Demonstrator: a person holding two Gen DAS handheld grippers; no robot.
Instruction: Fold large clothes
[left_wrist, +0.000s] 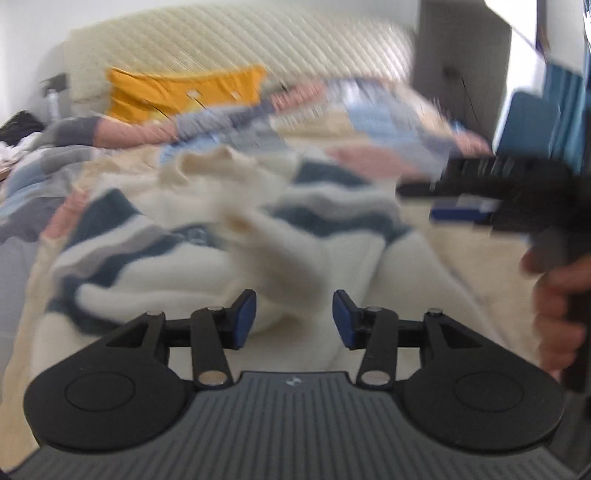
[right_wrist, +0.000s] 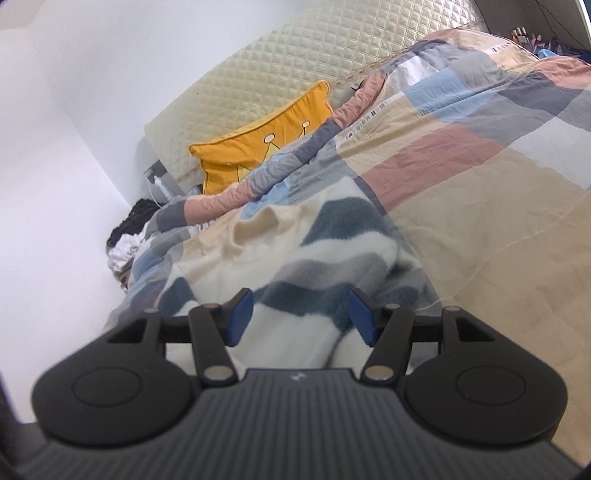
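Observation:
A fluffy cream sweater (left_wrist: 192, 258) with dark teal and grey wavy stripes lies rumpled on the bed; the left wrist view is blurred. My left gripper (left_wrist: 294, 319) hovers low over its near white part, jaws apart, with cloth below the gap and neither blue pad pressing on it. In the right wrist view the same sweater (right_wrist: 332, 258) spreads ahead of my right gripper (right_wrist: 301, 319), which stands open just above the striped fabric. The right gripper's black body (left_wrist: 517, 199) and the hand (left_wrist: 557, 295) holding it show at the right edge.
A patchwork duvet (right_wrist: 461, 155) covers the bed. A yellow crown cushion (right_wrist: 258, 147) leans on the quilted cream headboard (right_wrist: 277, 62). Dark and white clothes (right_wrist: 129, 229) are piled by the white wall on the left. Blue furniture (left_wrist: 532, 122) stands at the right.

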